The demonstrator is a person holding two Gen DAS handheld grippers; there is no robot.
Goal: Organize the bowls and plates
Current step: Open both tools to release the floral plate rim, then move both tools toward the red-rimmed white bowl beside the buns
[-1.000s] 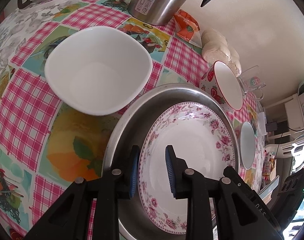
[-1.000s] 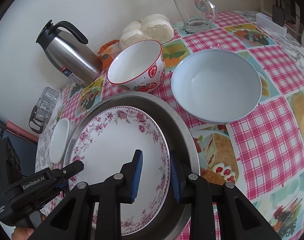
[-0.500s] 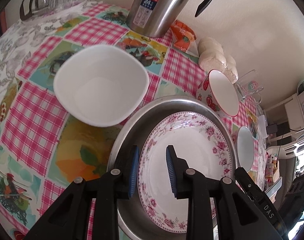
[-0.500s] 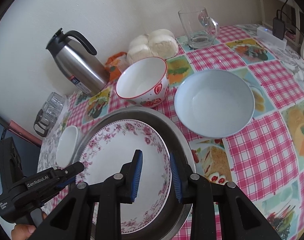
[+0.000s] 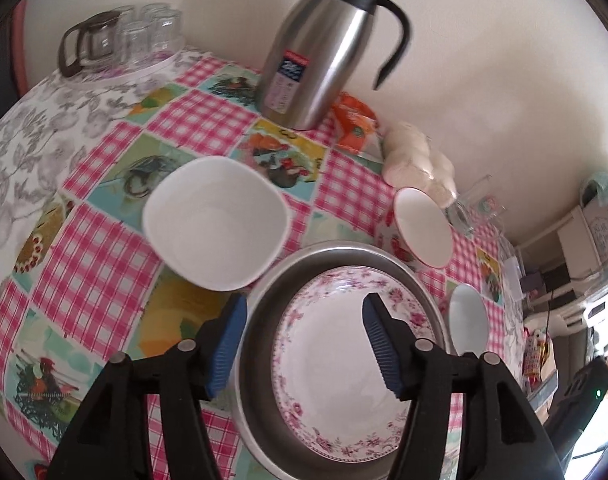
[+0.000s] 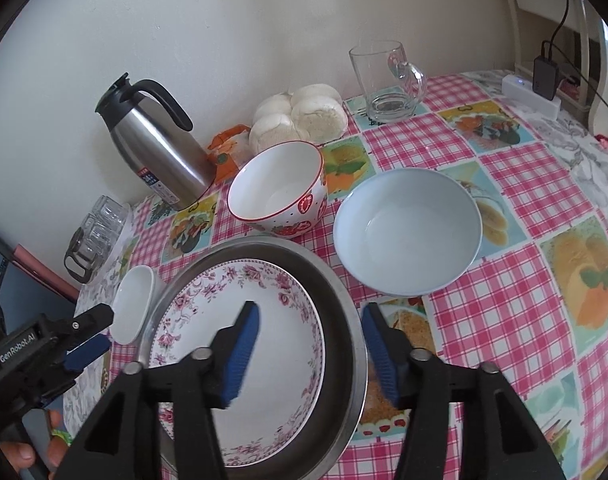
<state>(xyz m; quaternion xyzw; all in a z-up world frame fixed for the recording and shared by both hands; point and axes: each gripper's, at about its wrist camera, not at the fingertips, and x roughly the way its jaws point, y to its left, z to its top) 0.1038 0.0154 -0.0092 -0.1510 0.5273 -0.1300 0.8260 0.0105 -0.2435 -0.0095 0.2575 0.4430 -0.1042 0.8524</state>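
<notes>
A pink floral plate lies inside a round metal pan. My left gripper is open above the pan's left rim, holding nothing. My right gripper is open above the pan's right rim, holding nothing. A white square bowl sits left of the pan; it also shows in the right wrist view. A strawberry-patterned bowl and a pale blue bowl sit behind and right of the pan.
A steel thermos jug, an orange packet, bagged buns and a glass mug stand along the wall. Small glasses stand at the far left. A white power strip lies at the far right.
Both grippers have opened wide from nearly closed and pulled up and back from the pan, so more of the table and wall shows. The plate stays in the pan.
</notes>
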